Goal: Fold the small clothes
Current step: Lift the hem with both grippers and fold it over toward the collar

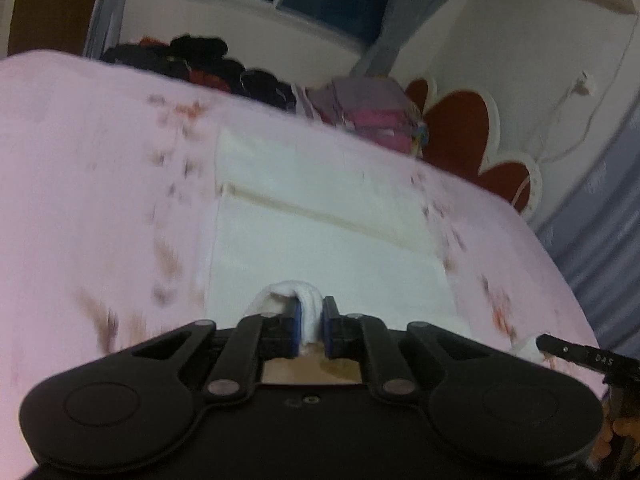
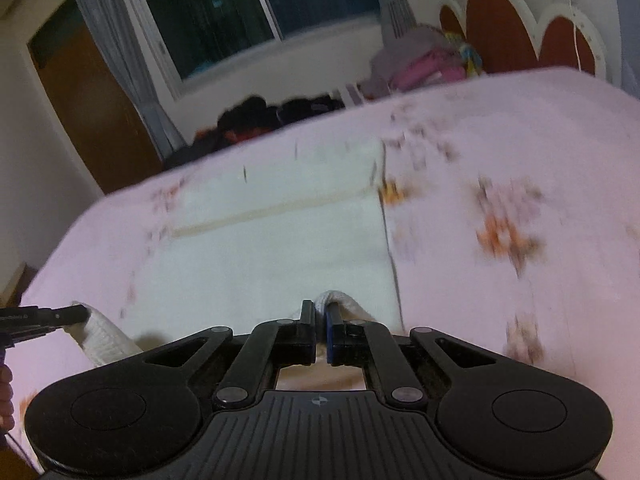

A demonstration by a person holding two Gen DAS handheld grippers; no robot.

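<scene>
White cloth (image 1: 320,216) lies spread flat on the pink bed (image 1: 88,184). Near edge is pinched at two corners: left hand-held gripper (image 1: 311,322) clamped on a bunched fold, right hand-held gripper (image 2: 321,322) likewise clamped. One crease band is seen across the cloth. Folding is judged barely begun; the fold-over is not yet made.

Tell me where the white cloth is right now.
The white cloth lies spread on the pink bedsheet, centre in both wrist views, its near edge pinched by the left gripper and the right gripper.
</scene>
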